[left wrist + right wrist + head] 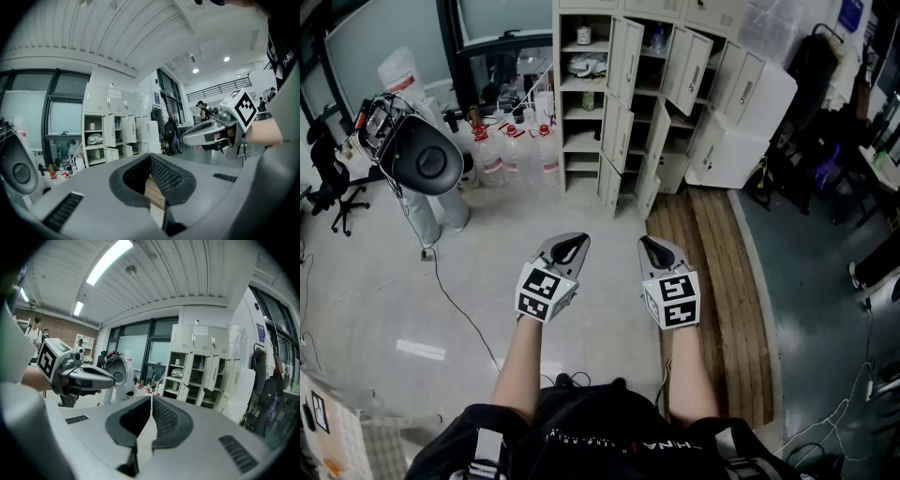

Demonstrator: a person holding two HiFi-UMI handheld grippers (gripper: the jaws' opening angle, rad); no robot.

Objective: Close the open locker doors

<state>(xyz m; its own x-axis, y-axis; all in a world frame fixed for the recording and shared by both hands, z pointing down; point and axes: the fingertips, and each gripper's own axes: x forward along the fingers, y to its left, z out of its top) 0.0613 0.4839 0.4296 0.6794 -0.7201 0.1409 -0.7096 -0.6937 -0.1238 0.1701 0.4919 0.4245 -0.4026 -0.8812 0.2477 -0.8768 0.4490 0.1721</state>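
Overview of the room, seen from above and from each gripper.

Floor (487,272): pale, smooth, faintly speckled, with a thin cable trailing across it. To its right runs a strip of planks (712,291), brown, long-grained and laid lengthwise up to the foot of the lockers.

Lockers (628,94): a tall cream sheet-metal bank against the far wall, well ahead of both grippers, split into box-shaped compartments. The left column shows bare shelves. Several flat rectangular doors (625,47) in the middle columns hang ajar at different angles. The same bank shows beyond the jaws in the left gripper view (101,136) and the right gripper view (197,366).

Shell (422,159): a black, glossy, rounded form on a white stand at the left.

Bottles (517,155): clear plastic with red caps, clustered on the floor left of the lockers.

Left gripper (574,239) and right gripper (649,242): smooth grey tapered bodies held side by side, apart, each carrying a white cube with black square markers. In its own view each one, left (151,157) and right (151,399), has its black dimpled pads meeting at the tips, closed on nothing.
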